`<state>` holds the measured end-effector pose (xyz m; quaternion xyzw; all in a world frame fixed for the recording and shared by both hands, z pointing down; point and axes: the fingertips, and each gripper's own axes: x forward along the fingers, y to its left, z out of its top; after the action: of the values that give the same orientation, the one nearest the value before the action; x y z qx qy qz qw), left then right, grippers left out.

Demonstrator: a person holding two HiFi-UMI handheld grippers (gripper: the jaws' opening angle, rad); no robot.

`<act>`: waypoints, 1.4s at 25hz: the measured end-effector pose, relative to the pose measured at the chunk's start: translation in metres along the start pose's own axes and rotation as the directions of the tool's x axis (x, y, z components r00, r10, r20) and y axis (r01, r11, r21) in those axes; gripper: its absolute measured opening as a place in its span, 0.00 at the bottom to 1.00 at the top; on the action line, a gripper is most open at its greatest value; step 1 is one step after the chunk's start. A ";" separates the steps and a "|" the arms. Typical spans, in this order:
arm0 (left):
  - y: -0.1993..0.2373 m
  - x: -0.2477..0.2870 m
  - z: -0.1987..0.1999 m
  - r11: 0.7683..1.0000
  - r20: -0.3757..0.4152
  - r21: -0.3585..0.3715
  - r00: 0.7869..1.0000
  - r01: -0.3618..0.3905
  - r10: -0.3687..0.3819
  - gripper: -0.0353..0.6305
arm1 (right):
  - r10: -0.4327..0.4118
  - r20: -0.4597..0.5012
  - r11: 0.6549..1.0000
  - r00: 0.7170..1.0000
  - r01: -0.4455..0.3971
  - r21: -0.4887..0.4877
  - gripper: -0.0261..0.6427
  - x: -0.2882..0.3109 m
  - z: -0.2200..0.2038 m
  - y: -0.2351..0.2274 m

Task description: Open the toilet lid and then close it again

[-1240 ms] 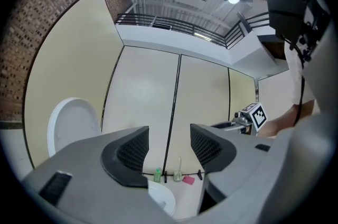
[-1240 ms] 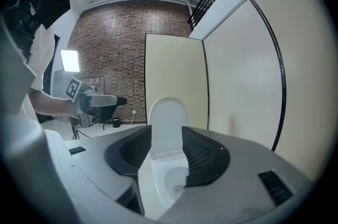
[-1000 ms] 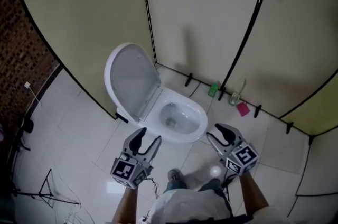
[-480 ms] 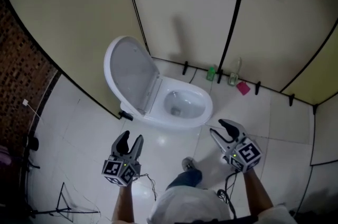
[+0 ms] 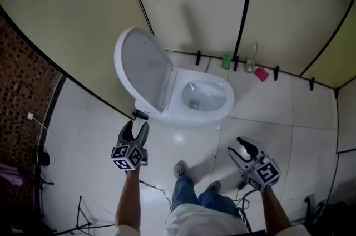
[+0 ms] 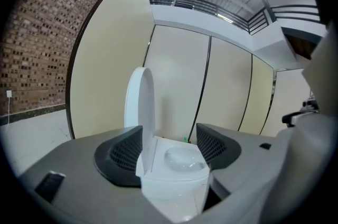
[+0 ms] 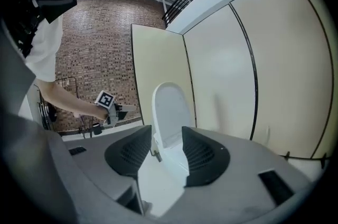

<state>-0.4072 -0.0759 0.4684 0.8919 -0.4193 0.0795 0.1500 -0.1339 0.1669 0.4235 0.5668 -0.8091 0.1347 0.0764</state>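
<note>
1. Landmark: the toilet (image 5: 206, 98), standing against the cream partition (image 5: 189, 1). All places below are given relative to it.
2. Toilet lid (image 5: 142, 70): raised and upright at the hinge end of the toilet, its inner face turned toward the bowl, which lies uncovered.
3. Left gripper (image 5: 137, 128): held over the floor on the near side of the toilet, below the lid's hinge end and apart from it. Its jaws are released and have just been opening. Nothing lies between them. Its own view only frames the distant toilet in the gap.
4. Right gripper (image 5: 238, 148): further off, on the near side past the front of the bowl and well apart from the toilet. Its jaws stand a little apart and grasp nothing.
5. Bystanders: a green bottle (image 5: 226, 61), a clear bottle (image 5: 251, 62) and a pink object (image 5: 261, 74) at the foot of the partition beyond the toilet, clear of the lid's swing.
6. Step in hand (judged): the opening half looks complete and the closing half is not yet begun, with neither gripper touching the lid.
7. Next move (judged): carry one gripper, probably the left, up to the lid's free top edge. Catch or press that edge, tip it forward past upright, then lower it under control so that it does not drop on the bowl.
</note>
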 end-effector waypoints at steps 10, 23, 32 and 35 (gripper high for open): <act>0.109 0.119 0.004 0.995 -0.037 0.019 0.994 0.102 -0.101 0.62 | -0.040 -0.009 0.998 0.999 0.040 0.051 0.31 0.117 0.005 0.024; 0.105 0.165 0.016 0.980 -0.033 0.096 0.984 0.176 -0.173 0.40 | -0.014 -0.008 0.994 1.000 0.015 0.104 0.31 0.179 -0.001 0.058; 0.070 0.164 0.015 0.971 -0.074 0.201 0.991 0.128 -0.115 0.38 | -0.028 -0.011 0.989 1.000 0.029 0.144 0.31 0.140 -0.024 0.040; 0.025 0.166 0.005 0.942 -0.095 0.310 0.990 0.132 -0.108 0.38 | -0.038 0.000 0.987 0.999 0.037 0.158 0.31 0.126 -0.029 0.026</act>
<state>-0.3209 -0.2130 0.5127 0.9246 -0.3399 0.1702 0.0261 -0.2029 0.0714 0.4822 0.5864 -0.7852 0.1964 0.0326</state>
